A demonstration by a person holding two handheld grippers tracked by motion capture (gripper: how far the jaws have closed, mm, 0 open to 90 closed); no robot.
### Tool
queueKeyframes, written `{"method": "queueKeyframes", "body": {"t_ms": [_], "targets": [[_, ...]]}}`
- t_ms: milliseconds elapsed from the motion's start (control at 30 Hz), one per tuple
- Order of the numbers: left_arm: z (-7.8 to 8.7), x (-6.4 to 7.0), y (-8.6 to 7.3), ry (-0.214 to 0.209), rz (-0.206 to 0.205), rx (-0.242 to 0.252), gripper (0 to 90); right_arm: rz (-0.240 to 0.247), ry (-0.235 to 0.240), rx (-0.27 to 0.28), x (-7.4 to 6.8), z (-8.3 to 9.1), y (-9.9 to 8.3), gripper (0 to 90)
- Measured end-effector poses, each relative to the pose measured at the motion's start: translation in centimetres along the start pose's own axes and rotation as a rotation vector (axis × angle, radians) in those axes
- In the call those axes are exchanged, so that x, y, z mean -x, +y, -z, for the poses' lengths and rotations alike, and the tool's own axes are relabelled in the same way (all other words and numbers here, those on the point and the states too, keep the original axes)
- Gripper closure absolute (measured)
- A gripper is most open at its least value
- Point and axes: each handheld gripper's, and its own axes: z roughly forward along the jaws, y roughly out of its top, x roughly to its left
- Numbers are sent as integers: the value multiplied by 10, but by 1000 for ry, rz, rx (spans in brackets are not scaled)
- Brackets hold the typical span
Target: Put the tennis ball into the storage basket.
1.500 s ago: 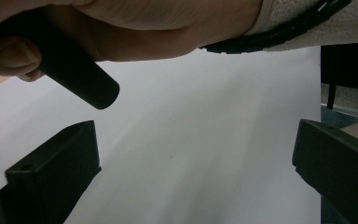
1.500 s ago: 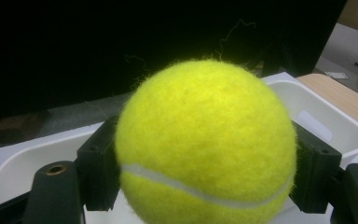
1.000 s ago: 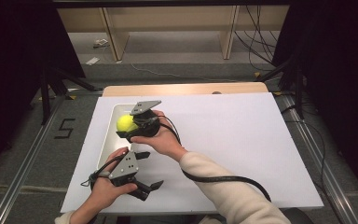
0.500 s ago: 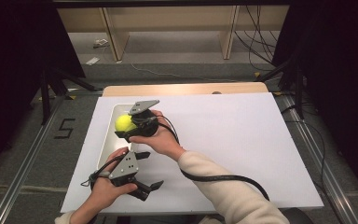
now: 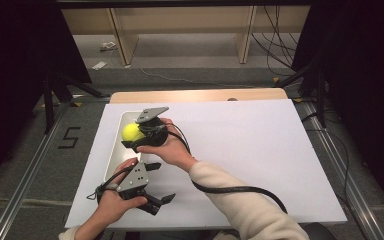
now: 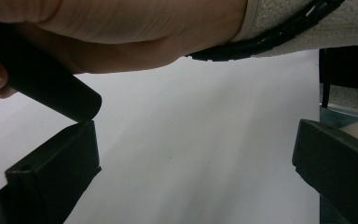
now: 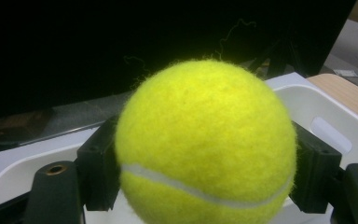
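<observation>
A yellow tennis ball is clamped between the black jaws of my right gripper, held just over a white oblong tray at the left of the white table sheet. My left gripper rests near the front edge of the table, jaws spread wide with nothing between them. In the left gripper view the right hand and its ribbed cable cross overhead.
The white sheet covers most of the table, with a wooden strip bare along the far edge. A black cable trails from the right gripper across the sleeve. Dark stands and shelving sit beyond the table.
The right gripper with the ball has drifted slightly left over the tray. The left gripper has stayed put.
</observation>
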Motion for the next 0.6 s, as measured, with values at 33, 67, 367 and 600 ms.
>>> {"method": "queueKeyframes", "body": {"t_ms": [33,67,367,600], "targets": [[0,0,0,0,0,0,1,0,2,-2,0,0,0,264],[0,0,0,0,-1,0,1,-1,3,-3,0,-1,0,264],[0,0,0,-1,-2,-1,1,-4,5,-10,1,-3,-1,264],[0,0,0,-2,-2,-1,1,2,8,-14,0,-5,1,264]]}}
